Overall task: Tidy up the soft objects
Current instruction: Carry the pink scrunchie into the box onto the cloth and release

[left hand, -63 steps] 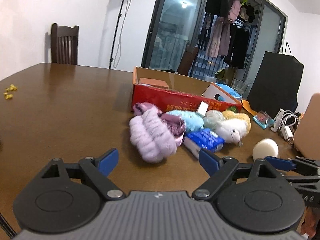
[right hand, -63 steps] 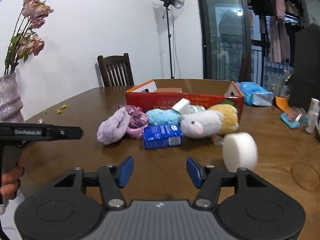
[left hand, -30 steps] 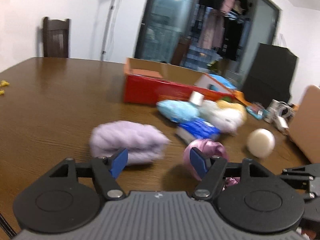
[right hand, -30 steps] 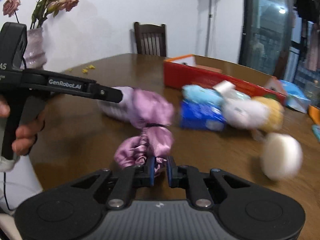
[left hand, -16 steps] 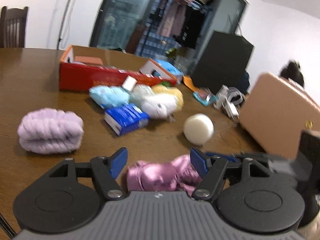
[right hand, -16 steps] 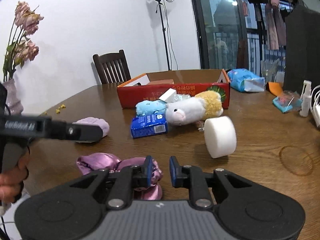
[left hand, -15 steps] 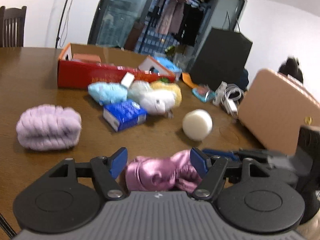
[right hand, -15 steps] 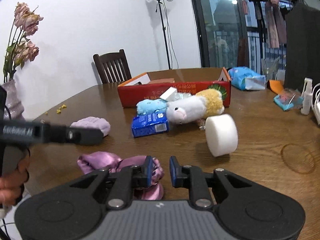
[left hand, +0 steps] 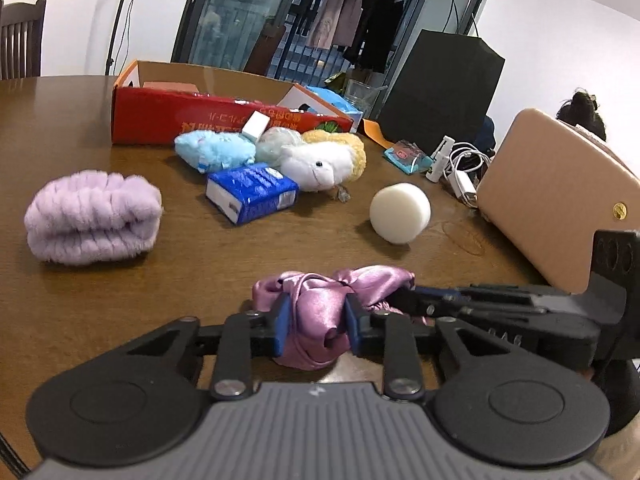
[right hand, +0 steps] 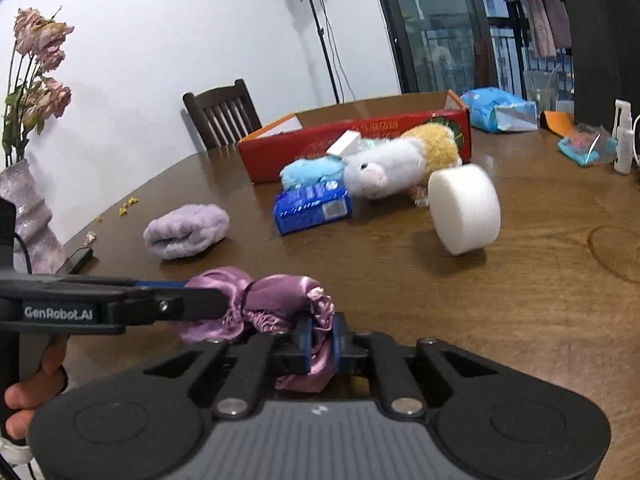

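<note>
Partly, satin scrunchie (left hand: 320, 304) behind left tool (left hand: 314, 326)

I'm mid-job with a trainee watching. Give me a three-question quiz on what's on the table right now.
1. True or false: the white foam cylinder lies inside the red cardboard box.
2. Which item are both hand-held grippers on? A) fluffy lilac headband B) pink satin scrunchie C) blue tissue pack
3. What lies directly behind the blue tissue pack, white with a yellow back?

Key:
1. False; it lies on the wooden table.
2. B; the left hand-held gripper is closing on it, the right hand-held gripper pinches its other end.
3. The plush toy animal.
</note>
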The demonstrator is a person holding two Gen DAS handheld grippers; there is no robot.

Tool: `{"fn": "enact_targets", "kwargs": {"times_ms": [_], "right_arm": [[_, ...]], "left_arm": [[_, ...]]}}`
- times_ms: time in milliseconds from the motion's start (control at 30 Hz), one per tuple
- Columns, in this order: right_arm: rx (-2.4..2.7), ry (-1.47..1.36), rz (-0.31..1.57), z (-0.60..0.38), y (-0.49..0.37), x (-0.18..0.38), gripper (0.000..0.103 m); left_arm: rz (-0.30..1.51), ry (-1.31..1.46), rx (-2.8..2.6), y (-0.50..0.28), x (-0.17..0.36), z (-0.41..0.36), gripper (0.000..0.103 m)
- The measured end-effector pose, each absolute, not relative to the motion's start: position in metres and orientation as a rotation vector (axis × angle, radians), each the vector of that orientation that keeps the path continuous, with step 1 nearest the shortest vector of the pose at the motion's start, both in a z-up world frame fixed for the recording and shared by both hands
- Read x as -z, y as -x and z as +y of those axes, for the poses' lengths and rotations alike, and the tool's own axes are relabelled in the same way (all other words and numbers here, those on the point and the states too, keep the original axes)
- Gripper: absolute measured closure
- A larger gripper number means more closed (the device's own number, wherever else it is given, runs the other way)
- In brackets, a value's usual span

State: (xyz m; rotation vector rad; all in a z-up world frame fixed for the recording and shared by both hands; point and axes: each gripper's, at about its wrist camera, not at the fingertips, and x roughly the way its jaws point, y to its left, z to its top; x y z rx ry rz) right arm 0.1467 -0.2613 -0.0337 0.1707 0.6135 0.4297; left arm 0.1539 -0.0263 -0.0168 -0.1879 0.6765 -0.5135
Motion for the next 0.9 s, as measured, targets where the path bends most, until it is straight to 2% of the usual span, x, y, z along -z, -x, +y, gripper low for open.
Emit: {"fn": "enact_targets", "kwargs": {"times_ms": [167, 400, 633, 700, 767, 833, 867, 900], "right_arm": [[-0.467, -0.137, 0.523, -0.261, -0.176, -0.002, 0.096], [-0.552, -0.088, 0.439, -0.245, -0.29, -0.07, 0.095], [-0.569, -0.126, 0.554, -0.208, -0.421, -0.067, 0.095], [-0.563, -0.097, 0.603, -0.193, -0.449, -0.056, 0.095], [-0.562, -0.076, 0.642, -0.181, -0.467, -0.045, 0.093], [-0.558, -0.055, 0.662, -0.173, -0.473, -0.035, 0.091], [-0.565, -0.046, 0.674, -0.169, -0.474, -0.029, 0.089], [-0.568, -0.042, 0.691, -0.168, -0.475, -0.026, 0.085]], "left_arm": [[0.585, 0.201, 0.518, -0.186, -0.018, -0.02, 0.079], [0.47, 0.211, 0.49, -0.291, -0.082, 0.005, 0.078], [0.59, 0.184, 0.375, -0.406, -0.077, 0.022, 0.078], [0.629, 0.147, 0.336, -0.424, -0.066, 0.022, 0.069], [0.66, 0.123, 0.302, -0.435, -0.055, 0.023, 0.066], [0.663, 0.114, 0.289, -0.439, -0.046, 0.027, 0.055], [0.658, 0.118, 0.284, -0.437, -0.044, 0.03, 0.043], [0.648, 0.124, 0.287, -0.434, -0.043, 0.034, 0.035]]}}
